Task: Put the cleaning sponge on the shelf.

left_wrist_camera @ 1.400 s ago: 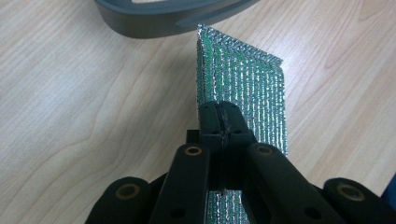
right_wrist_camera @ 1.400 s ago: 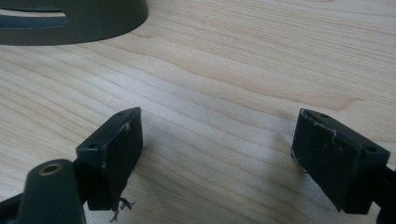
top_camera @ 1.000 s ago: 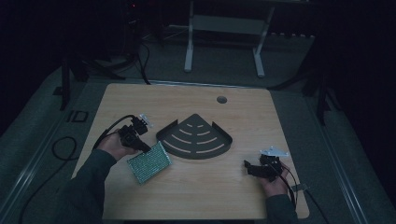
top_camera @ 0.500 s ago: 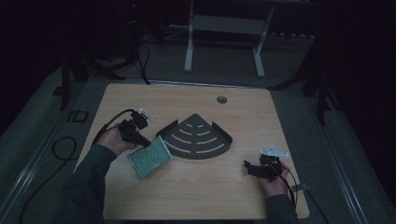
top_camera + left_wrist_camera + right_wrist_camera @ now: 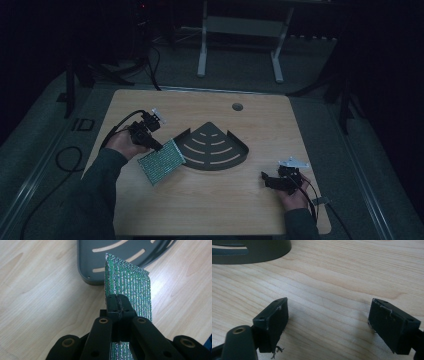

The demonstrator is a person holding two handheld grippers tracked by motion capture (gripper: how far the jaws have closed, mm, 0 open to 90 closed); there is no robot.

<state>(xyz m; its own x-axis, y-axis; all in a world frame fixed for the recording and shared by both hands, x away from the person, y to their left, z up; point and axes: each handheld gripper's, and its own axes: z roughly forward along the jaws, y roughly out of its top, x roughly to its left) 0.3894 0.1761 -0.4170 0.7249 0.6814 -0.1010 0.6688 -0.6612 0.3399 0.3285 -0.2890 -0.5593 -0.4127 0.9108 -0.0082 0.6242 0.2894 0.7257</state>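
Currently your left gripper [image 5: 117,305] clamps the green pad [image 5: 161,161] beside the fan-shaped tray [image 5: 214,148]; right gripper [image 5: 328,325] gapes, wood table [image 5: 210,210], dark room.

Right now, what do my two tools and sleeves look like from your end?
Both tools are black, with two jaws and brass-coloured pivot rivets. The left tool trails a black cable looping off the table edge; the right tool carries a pale grey three-cornered plate and its own dark cable. Both forearms wear dark grey-green sleeves.
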